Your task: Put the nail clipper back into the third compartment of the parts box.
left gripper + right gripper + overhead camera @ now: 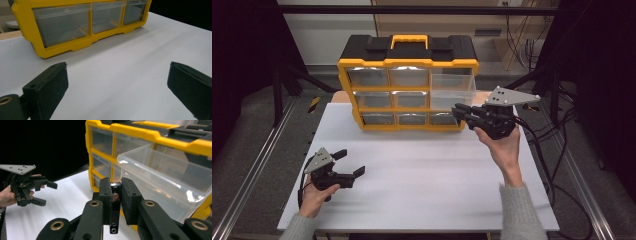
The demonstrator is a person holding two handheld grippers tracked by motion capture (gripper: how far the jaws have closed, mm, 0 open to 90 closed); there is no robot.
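1. A yellow and black organizer (pixel 408 90) with nine clear drawers in three rows stands at the far side of the white counter (pixel 422 185), its carry handle (pixel 410 40) on top
2. The top right drawer (pixel 453 89) is pulled out toward the person; the other drawers sit closed
3. The right tongs (pixel 460 111) are held just in front of the open drawer, clamped on a small dark object (pixel 115 202) with a metallic top end; what it is cannot be told
4. The left tongs (pixel 349 162) rest low over the near left part of the counter, jaws spread wide apart and gripping nothing, well away from the organizer
5. In the left gripper view both jaws frame bare counter, with the bottom row of drawers beyond
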